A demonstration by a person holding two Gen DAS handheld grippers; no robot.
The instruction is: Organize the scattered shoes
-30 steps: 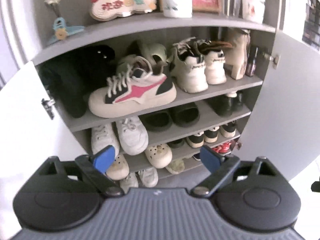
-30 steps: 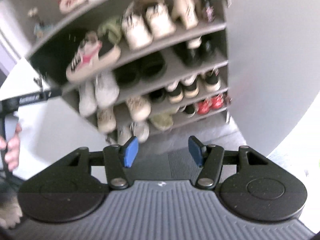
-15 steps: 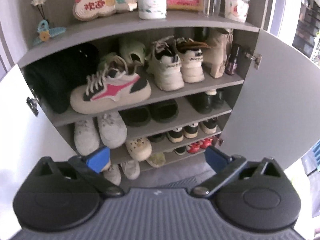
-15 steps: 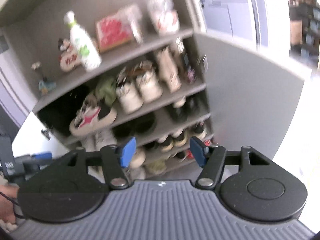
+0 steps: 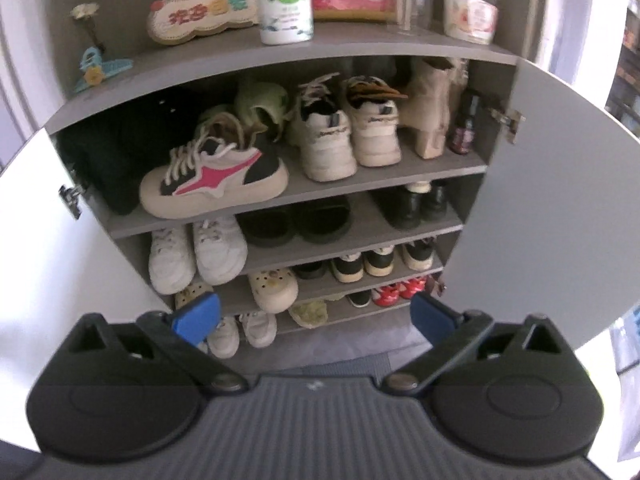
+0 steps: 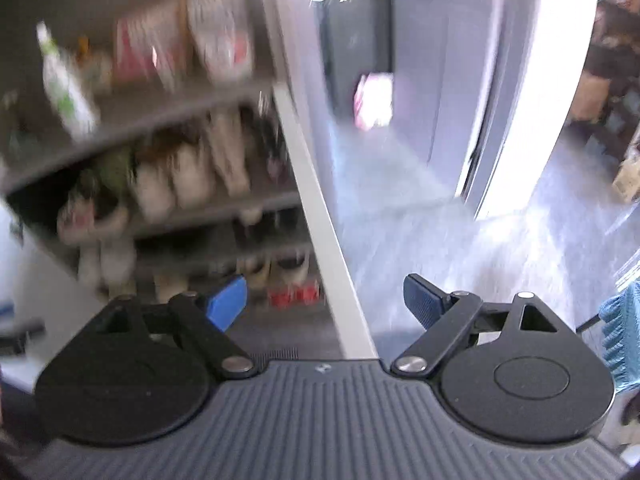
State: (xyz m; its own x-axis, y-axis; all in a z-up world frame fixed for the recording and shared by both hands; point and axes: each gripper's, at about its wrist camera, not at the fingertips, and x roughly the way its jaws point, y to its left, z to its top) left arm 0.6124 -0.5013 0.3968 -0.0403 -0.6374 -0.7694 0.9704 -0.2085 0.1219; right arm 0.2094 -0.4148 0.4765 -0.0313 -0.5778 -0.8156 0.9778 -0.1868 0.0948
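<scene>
Grey shelves fill an open shoe cabinet [image 5: 280,60] with both of its doors swung wide, and every place below is given from this cabinet. On its top board stand a cartoon name plaque [image 5: 200,16], one white bottle with a green label [image 5: 286,0], a red box, a clear glass and a white jar. On the first shelf under that board lies one cream sneaker with a pink stripe [image 5: 214,182], turned sideways at the front edge, left of the middle; behind it sit green slippers, and to its right stands a pair of white sneakers [image 5: 348,136], then one beige boot and one small dark bottle. The second shelf carries a pair of white sneakers [image 5: 196,252] at the left, two black slides [image 5: 296,222] in the middle and two black shoes at the right. Lower shelves hold cream clogs, small black-and-cream shoes and a red pair [image 5: 396,292]. The left hand-held gripper [image 5: 316,316] hangs in front of the lowest shelves, its blue pads wide apart and holding nothing. The right hand-held gripper [image 6: 324,300] is also spread open and empty; its view is blurred, and it points at the edge of the cabinet's right door [image 6: 320,216] and the pale floor [image 6: 500,248] beyond.
</scene>
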